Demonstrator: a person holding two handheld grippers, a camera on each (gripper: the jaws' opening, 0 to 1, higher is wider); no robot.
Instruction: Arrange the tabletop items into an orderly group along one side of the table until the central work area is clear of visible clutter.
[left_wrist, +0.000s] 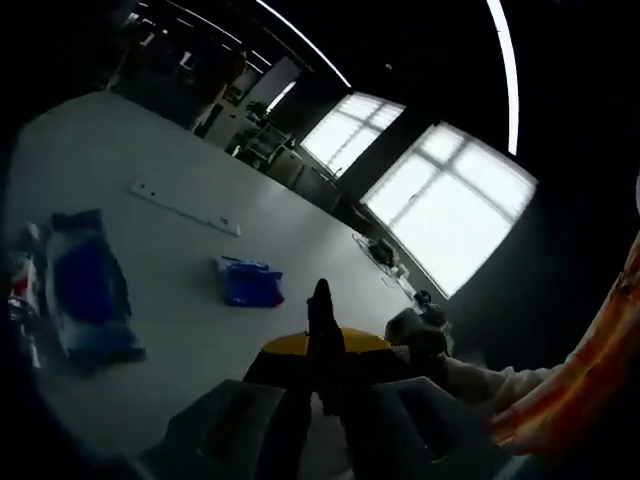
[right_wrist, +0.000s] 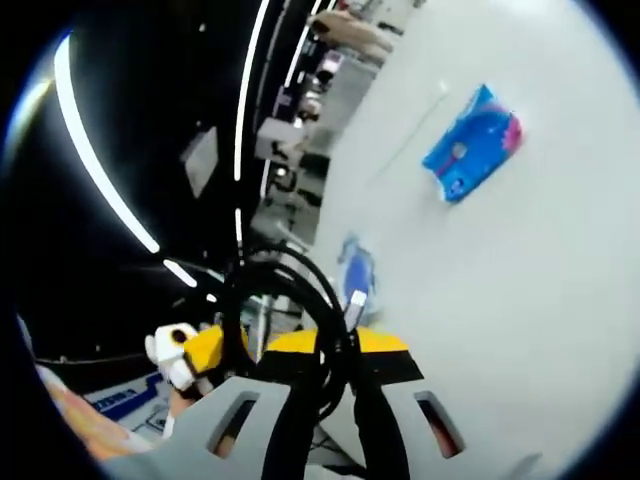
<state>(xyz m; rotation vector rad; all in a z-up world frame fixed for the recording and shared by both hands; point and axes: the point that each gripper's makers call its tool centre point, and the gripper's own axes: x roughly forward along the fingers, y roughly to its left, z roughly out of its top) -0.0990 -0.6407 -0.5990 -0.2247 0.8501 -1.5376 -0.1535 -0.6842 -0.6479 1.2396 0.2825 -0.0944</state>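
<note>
Left gripper (left_wrist: 322, 300): jaws pressed together, nothing between them; small blue pouch (left_wrist: 250, 283) just beyond on the white table (left_wrist: 120, 150). Right gripper (right_wrist: 335, 335): jaws closed on a looped black cable (right_wrist: 262, 290); glossy blue packet (right_wrist: 472, 145) well apart.

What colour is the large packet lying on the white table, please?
The packet is bright blue with a pink end; the right gripper view shows it best.
</note>
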